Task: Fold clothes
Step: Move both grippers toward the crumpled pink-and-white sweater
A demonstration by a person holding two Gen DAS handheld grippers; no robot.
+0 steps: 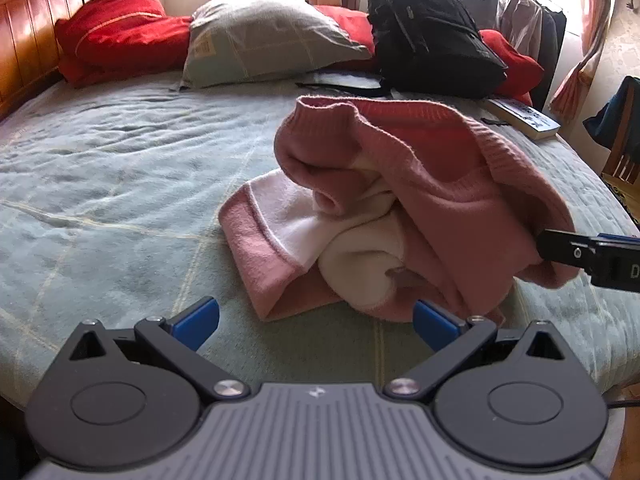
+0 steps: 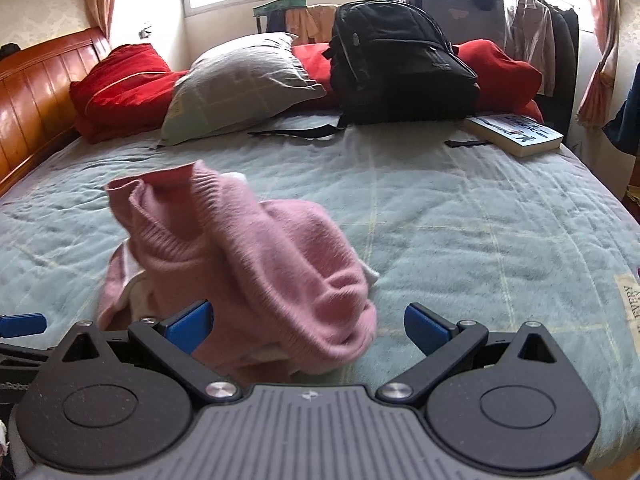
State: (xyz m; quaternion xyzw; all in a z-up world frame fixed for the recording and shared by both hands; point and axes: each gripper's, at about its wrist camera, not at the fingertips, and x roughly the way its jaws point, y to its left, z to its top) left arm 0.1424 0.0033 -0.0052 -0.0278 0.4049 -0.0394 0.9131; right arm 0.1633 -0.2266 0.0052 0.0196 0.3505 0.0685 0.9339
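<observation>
A pink sweater [image 1: 420, 200] with white panels lies crumpled on the pale green bed cover [image 1: 100, 200]. Its ribbed hem stands up in a hump. My left gripper [image 1: 316, 324] is open just in front of the sweater's near edge, with nothing between its blue fingertips. At the right edge of the left wrist view, a black finger of my right gripper [image 1: 560, 250] touches the sweater's raised side. In the right wrist view my right gripper [image 2: 308, 326] is wide open, and the blurred sweater [image 2: 260, 260] bulges between its fingers. A blue tip of the left gripper [image 2: 20, 325] shows at the left.
A black backpack [image 2: 396, 60], a grey pillow [image 2: 240, 80] and red bedding [image 2: 120, 84] line the far side of the bed. A book [image 2: 516, 132] lies at the back right. A wooden headboard [image 2: 36, 92] runs along the left. Clothes hang on a rack [image 2: 536, 24].
</observation>
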